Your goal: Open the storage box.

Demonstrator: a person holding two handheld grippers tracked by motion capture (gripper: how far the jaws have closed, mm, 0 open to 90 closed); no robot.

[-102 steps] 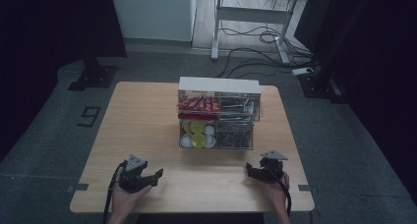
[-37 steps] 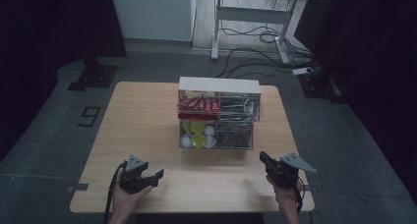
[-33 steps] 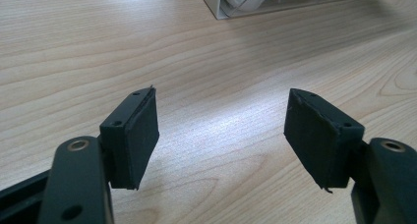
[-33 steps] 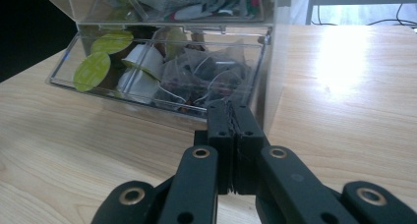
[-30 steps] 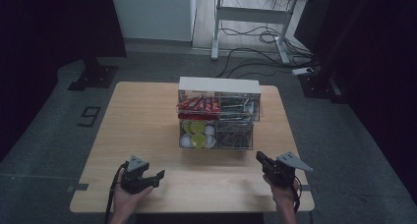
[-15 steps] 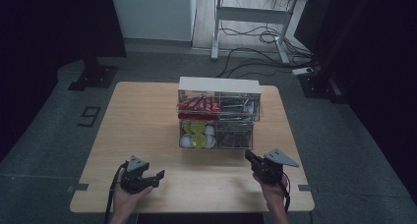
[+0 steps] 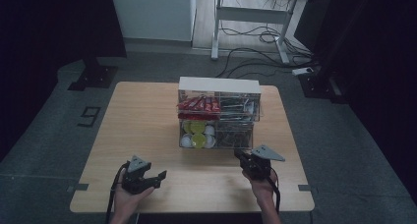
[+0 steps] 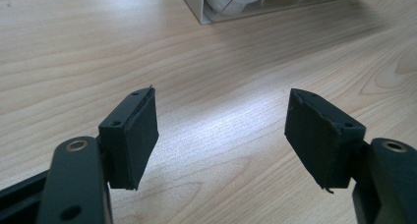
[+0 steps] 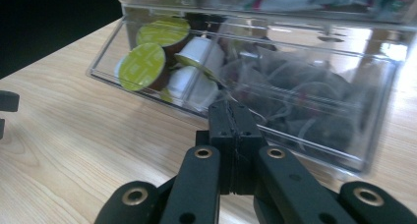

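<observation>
Right claw closed, empty.

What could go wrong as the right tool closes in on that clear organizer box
1. The right tool has its jaws shut and points at the lower drawer of the clear organizer; pushing on could shove the whole box instead of opening it.
2. The left tool sits open, apart from the box, so nothing braces it.
3. A jolt might scatter the coffee capsules piled loosely inside.
</observation>
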